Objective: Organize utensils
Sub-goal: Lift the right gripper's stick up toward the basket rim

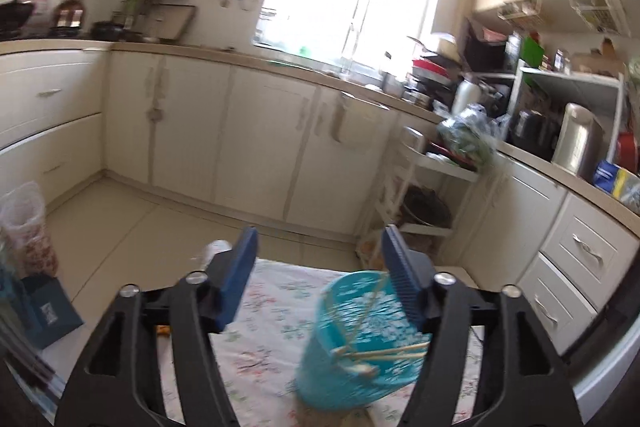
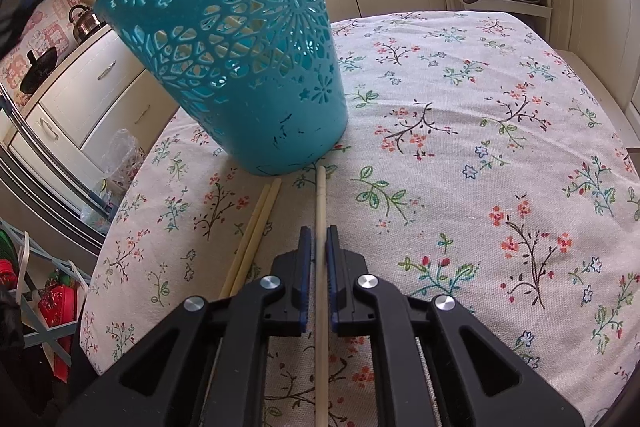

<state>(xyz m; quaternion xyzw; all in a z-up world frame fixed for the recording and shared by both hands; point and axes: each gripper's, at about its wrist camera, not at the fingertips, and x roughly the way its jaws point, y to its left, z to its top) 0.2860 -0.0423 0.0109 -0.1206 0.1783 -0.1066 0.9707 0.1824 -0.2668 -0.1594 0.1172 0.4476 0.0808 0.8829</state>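
Right hand-held gripper (image 2: 316, 241) clamps chopstick (image 2: 321, 195), tip hidden behind basket (image 2: 224, 39); left hand-held gripper (image 1: 320, 247) wide, blurred

Readable text: none in either view.
Blue box (image 1: 48, 311), on the floor at the left: bears a white square code, too blurred to read.

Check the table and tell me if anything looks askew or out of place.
The teal basket is tilted, leaning over rather than standing flat on the floral tablecloth. A pair of chopsticks lies loose on the cloth beside it, while the right gripper is shut on a single chopstick.
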